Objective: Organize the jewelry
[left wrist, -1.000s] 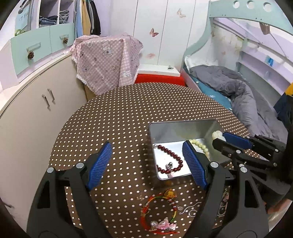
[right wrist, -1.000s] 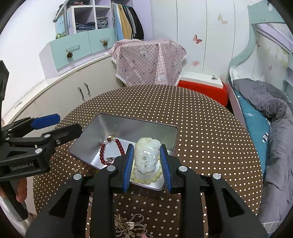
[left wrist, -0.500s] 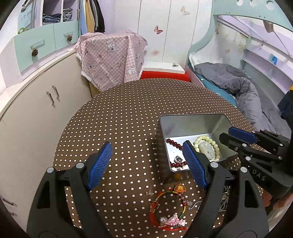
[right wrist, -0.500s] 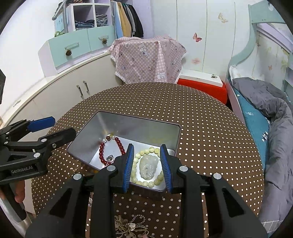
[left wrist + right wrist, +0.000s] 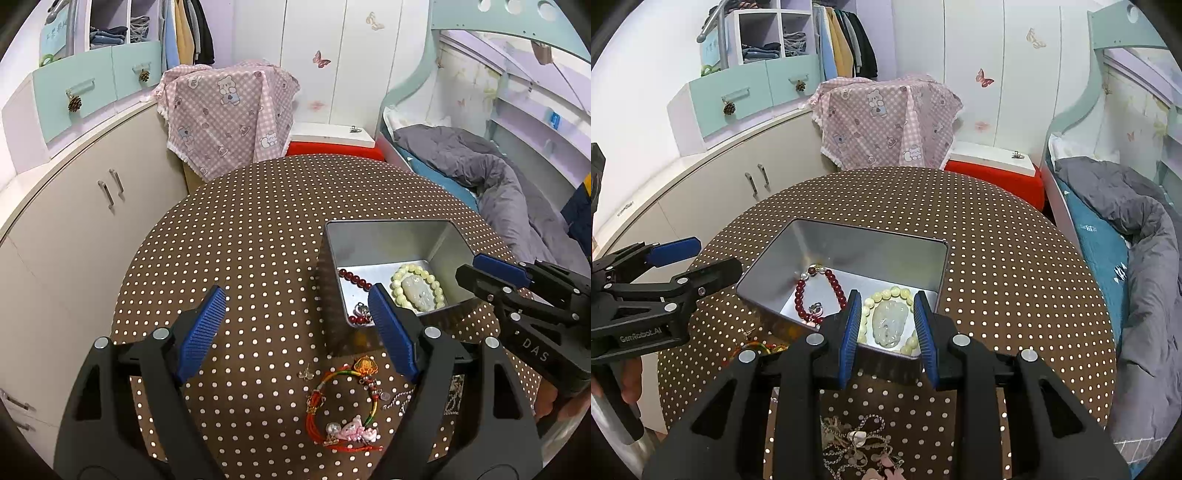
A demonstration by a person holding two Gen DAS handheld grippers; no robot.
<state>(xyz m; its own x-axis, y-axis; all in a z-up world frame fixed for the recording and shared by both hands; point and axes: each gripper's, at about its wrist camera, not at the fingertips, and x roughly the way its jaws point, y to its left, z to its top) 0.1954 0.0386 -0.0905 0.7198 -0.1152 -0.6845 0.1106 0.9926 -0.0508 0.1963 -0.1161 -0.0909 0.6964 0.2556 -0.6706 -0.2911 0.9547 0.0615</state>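
An open metal tin (image 5: 391,230) (image 5: 849,236) sits on the round dotted table. In it lie a dark red bead bracelet (image 5: 354,278) (image 5: 834,284) and a pale jade bead bracelet with a carved pendant (image 5: 417,288) (image 5: 888,321). My right gripper (image 5: 888,328) is open and empty, just above the tin's near rim, over the jade bracelet. My left gripper (image 5: 297,325) is wide open and empty over the table left of the tin. A red and green cord bracelet (image 5: 343,406) lies on the table below it.
A silver chain with charms (image 5: 857,443) lies on the table near the right gripper's base. A pale cabinet (image 5: 85,206) stands left, a pink-cloth-covered chair (image 5: 229,114) behind the table, and a bed with a grey quilt (image 5: 491,173) right.
My right gripper let go of the jade bracelet, which now lies in the tin, and has drawn back and up. My left gripper shifted left, away from the tin.
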